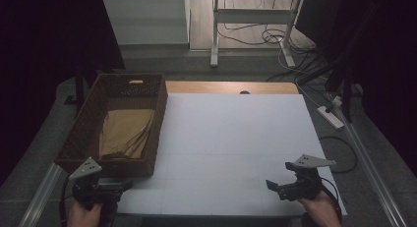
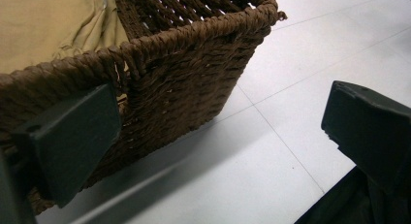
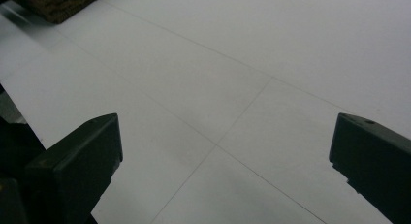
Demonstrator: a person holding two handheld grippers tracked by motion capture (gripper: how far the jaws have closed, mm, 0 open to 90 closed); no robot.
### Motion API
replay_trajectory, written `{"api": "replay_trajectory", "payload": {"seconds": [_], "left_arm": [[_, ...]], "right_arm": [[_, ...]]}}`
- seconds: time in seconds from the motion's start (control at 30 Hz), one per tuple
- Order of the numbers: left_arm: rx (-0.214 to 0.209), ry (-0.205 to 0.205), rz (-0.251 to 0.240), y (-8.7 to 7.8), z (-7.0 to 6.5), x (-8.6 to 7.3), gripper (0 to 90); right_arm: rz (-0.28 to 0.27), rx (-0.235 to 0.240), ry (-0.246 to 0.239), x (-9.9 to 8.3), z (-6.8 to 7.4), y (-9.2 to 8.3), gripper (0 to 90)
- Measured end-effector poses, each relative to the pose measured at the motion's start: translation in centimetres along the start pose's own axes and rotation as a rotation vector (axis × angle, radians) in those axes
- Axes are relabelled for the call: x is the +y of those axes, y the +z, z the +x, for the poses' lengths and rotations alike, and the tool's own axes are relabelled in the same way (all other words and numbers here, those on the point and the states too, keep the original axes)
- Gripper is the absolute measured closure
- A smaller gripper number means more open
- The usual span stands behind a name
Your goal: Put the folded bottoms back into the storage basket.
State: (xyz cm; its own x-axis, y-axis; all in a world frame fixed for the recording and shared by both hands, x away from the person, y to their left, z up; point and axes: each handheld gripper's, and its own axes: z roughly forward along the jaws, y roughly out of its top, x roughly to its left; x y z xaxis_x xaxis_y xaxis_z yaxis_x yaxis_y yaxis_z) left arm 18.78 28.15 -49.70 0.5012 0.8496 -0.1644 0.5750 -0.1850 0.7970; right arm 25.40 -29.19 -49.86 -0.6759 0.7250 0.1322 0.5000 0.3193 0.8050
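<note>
Wicker basket (image 2: 194, 73) corner before left tool (image 2: 220, 136), tan cloth (image 1: 125, 133) inside

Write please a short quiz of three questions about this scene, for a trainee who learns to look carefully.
1. True or false: the left gripper holds the cloth.
2. Where does the cloth lie? A) on the white board B) in the basket C) on the floor
3. Fill in: the jaws of the right gripper stand ____ over the white board.

Key
1. False: its jaws stand open beside the basket's near corner.
2. B
3. open
</note>
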Motion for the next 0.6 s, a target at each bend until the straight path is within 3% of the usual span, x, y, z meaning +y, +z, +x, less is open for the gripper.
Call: {"api": "replay_trajectory", "payload": {"seconds": [0.6], "left_arm": [[-0.002, -0.002, 0.0, 0.0, 0.0, 0.0, 0.2]], "right_arm": [[-0.015, -0.053, 0.012, -0.9, -0.2, -2.2, 0.0]]}}
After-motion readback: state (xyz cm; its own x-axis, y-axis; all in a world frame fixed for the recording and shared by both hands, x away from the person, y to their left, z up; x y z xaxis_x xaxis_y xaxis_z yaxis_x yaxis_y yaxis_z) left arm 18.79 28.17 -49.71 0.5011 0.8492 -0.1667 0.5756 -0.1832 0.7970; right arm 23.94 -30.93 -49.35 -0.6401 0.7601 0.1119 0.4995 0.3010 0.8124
